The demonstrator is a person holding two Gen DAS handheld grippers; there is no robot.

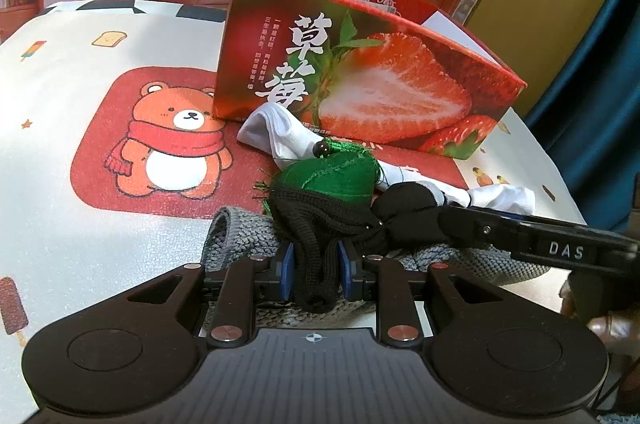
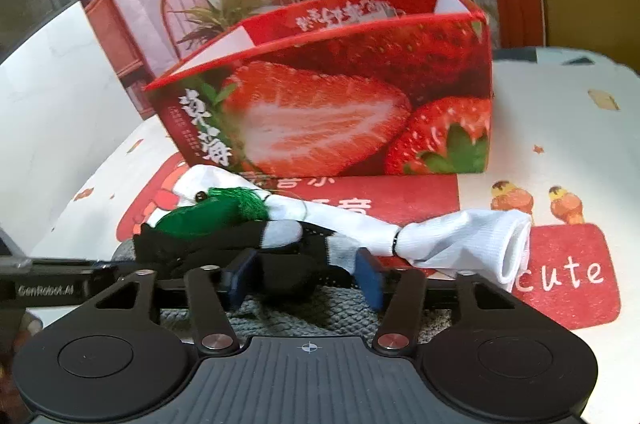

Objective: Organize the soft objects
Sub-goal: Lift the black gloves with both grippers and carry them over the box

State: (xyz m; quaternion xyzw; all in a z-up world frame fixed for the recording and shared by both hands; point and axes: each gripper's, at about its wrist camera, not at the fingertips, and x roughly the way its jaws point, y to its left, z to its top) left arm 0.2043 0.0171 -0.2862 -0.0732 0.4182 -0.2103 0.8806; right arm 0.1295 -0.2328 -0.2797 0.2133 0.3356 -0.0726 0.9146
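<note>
Left gripper (image 1: 314,266): jaws nearly closed, blue pads pinching a loop of black knit fabric (image 1: 316,244) that hangs down between them, so it has a real hold. Right gripper (image 2: 302,274): jaws about half open, pads standing either side of the black end of a sock without pressing on it; I'd call that released or not yet gripped, not a hold. Seen from the left wrist, the right gripper comes in from 3 o'clock with its tip at the same black bundle. Directly past both sets of jaws, at 12 o'clock, sits the pile: a green tasselled pouch (image 2: 192,218) with a dark bead on top of the black items, a white sock (image 2: 460,236) stretched out toward 2 o'clock in the right view with its open cuff at the far end, and a grey knitted piece (image 1: 240,236) underneath everything, nearest the grippers. Beyond the pile, still 12 o'clock, the open strawberry box (image 2: 328,112) stands on the cartoon bear mat (image 1: 120,144), touching or just beside the far end of the white sock. Progress: early. No soft item shows in what's visible of the box interior; everything visible is on the mat in one tangle. Left to do: separate the pieces, likely pair or bundle them, move them to the box.
</note>
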